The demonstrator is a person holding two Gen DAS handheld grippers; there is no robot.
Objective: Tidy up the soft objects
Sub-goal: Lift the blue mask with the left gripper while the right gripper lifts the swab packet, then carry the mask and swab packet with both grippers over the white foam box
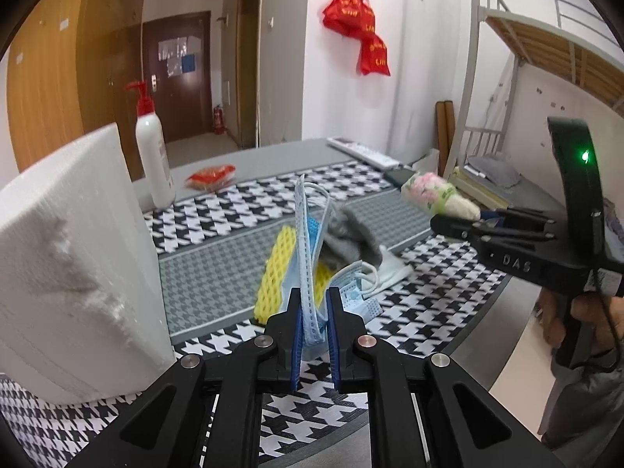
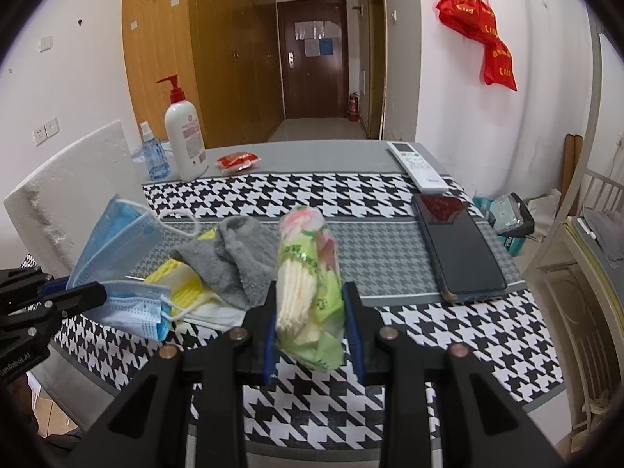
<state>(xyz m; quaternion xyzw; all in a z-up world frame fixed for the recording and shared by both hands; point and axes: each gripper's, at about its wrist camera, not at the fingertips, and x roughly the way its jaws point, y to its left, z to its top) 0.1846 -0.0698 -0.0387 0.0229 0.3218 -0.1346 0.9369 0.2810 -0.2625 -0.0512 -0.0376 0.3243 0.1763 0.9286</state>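
On the left, a white foam block (image 1: 74, 257) is seen standing on the tabletop (image 2: 448, 335), with a lotion bottle (image 2: 185, 136) and a small spray bottle (image 2: 154, 158) behind it. Just in front, a blue face mask (image 1: 306, 273) is pinched between the pads of the left gripper (image 1: 314, 323), the jaws pressed nearly together on its folded edge, and the mask is held clear of the pile.

At the middle, the pile itself is not yet sorted: a second face mask (image 2: 136, 306), a yellow foam net (image 1: 273, 273), a grey cloth (image 2: 238, 257) and something white underneath are left heaped on the houndstooth mat, overlapping one another.

Further right, a tissue pack (image 2: 308, 284) in a flowered wrapper is clamped upright in the right gripper (image 2: 312, 319), held just above the near edge of the mat. Beyond it, a phone (image 2: 456, 249) and a remote control (image 2: 417, 163) lie untouched.

So two soft things are judged to be in hand and nothing is yet seen set down in a tidy place. Where they are meant to go cannot be told. Most of the work appears to remain.
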